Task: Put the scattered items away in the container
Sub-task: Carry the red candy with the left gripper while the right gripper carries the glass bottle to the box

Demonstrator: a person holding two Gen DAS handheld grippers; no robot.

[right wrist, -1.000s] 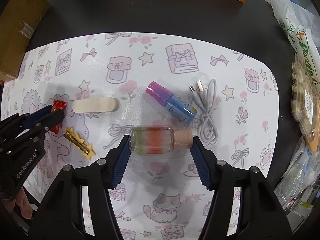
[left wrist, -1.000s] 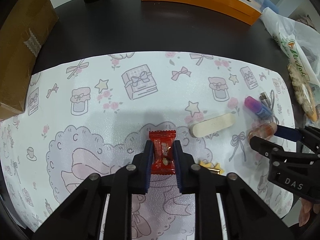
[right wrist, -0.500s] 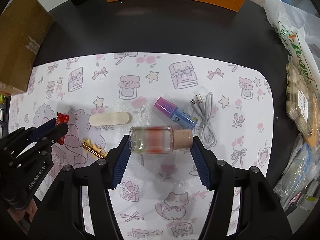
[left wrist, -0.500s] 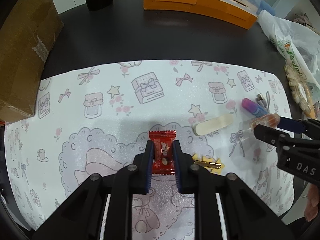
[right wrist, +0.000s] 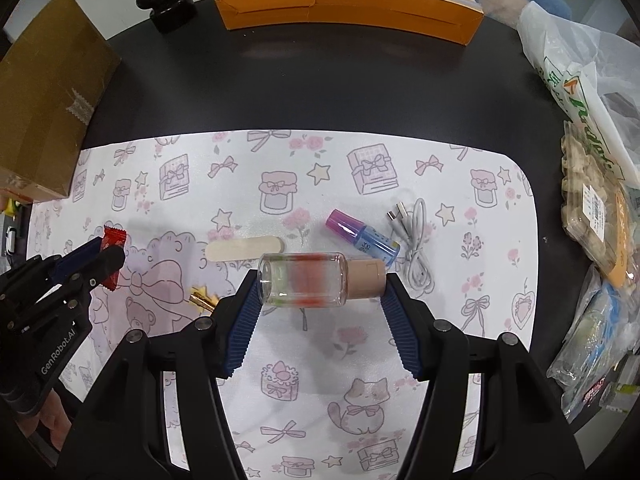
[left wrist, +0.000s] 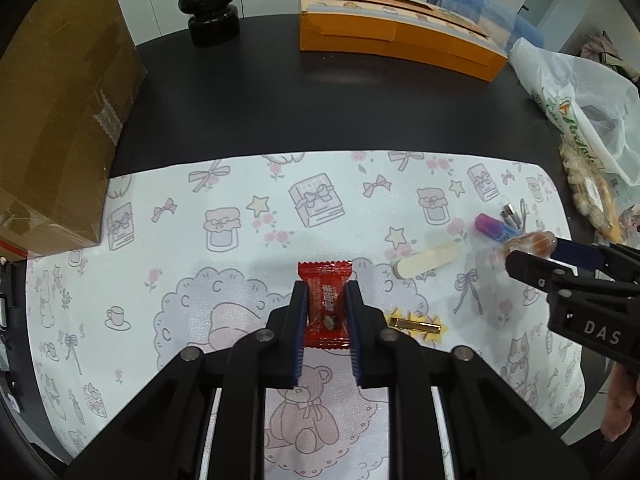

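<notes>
You have six loose items in view, one of each: a red candy [left wrist: 325,305], a clear bottle [right wrist: 320,279] with a tan cap, a wooden stick [right wrist: 245,249], a gold star hair clip [left wrist: 416,323], a small tube [right wrist: 362,238] with a purple cap, and a white cable [right wrist: 416,244]. Four of them lie on the patterned mat [left wrist: 240,240]; the candy and the bottle are in your claws.

Your left claw [left wrist: 326,300] is nearly closed, its two blue pads pressed on either side of the candy, which stands on edge between them with its crimped top sticking out past the tips. In the right wrist view the candy's red corners show above and below the left claw's tips, over the left part of the mat.

Your right claw [right wrist: 322,280] is wide apart but clamped: the bottle lies crosswise between the pads, its glass base against the left pad and its cap end against the right one. It sits above the mat, in front of the stick and the tube.

The clip lies just right of the left claw. The stick lies beyond the clip, the tube further right, and the cable just beside the tube.

On the dark worktop [right wrist: 320,92] beyond the mat stands one long orange box [right wrist: 348,0], its top edge facing you. One brown carton [left wrist: 60,120] sits at the left, one black vase [left wrist: 210,16] behind it, and bags [right wrist: 580,80] are piled at the right.
</notes>
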